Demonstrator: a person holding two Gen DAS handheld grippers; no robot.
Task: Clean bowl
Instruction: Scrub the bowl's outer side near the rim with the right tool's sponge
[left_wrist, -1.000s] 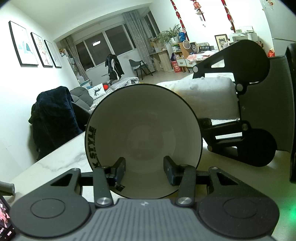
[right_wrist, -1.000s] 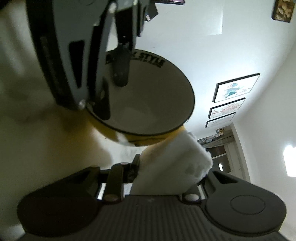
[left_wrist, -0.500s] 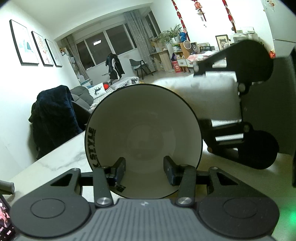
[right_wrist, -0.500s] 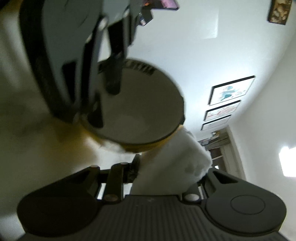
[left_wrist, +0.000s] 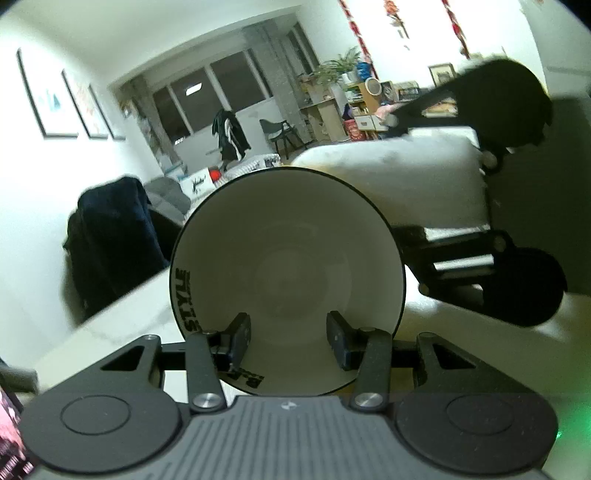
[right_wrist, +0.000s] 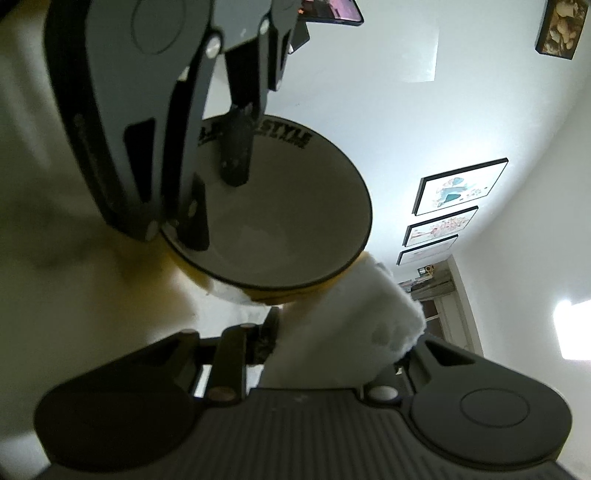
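marble tabletop (left_wrist: 122, 314) under it all; the left claw (left_wrist: 288, 334) pinches the bowl (left_wrist: 288, 273) by its near rim, tipped up on edge, one finger inside. beside the bowl's outer wall the right claw (right_wrist: 332, 343) clamps a white cloth (right_wrist: 343, 332), which has dropped lower along that wall since a second ago, so the outside looks mid-wipe.

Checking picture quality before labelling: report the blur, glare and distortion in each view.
Left wrist view: fisheye bends the room; bowl fairly sharp, the right gripper and white cloth smeared by motion. Right wrist view: soft and dim, table washed out, bright window glare at right.
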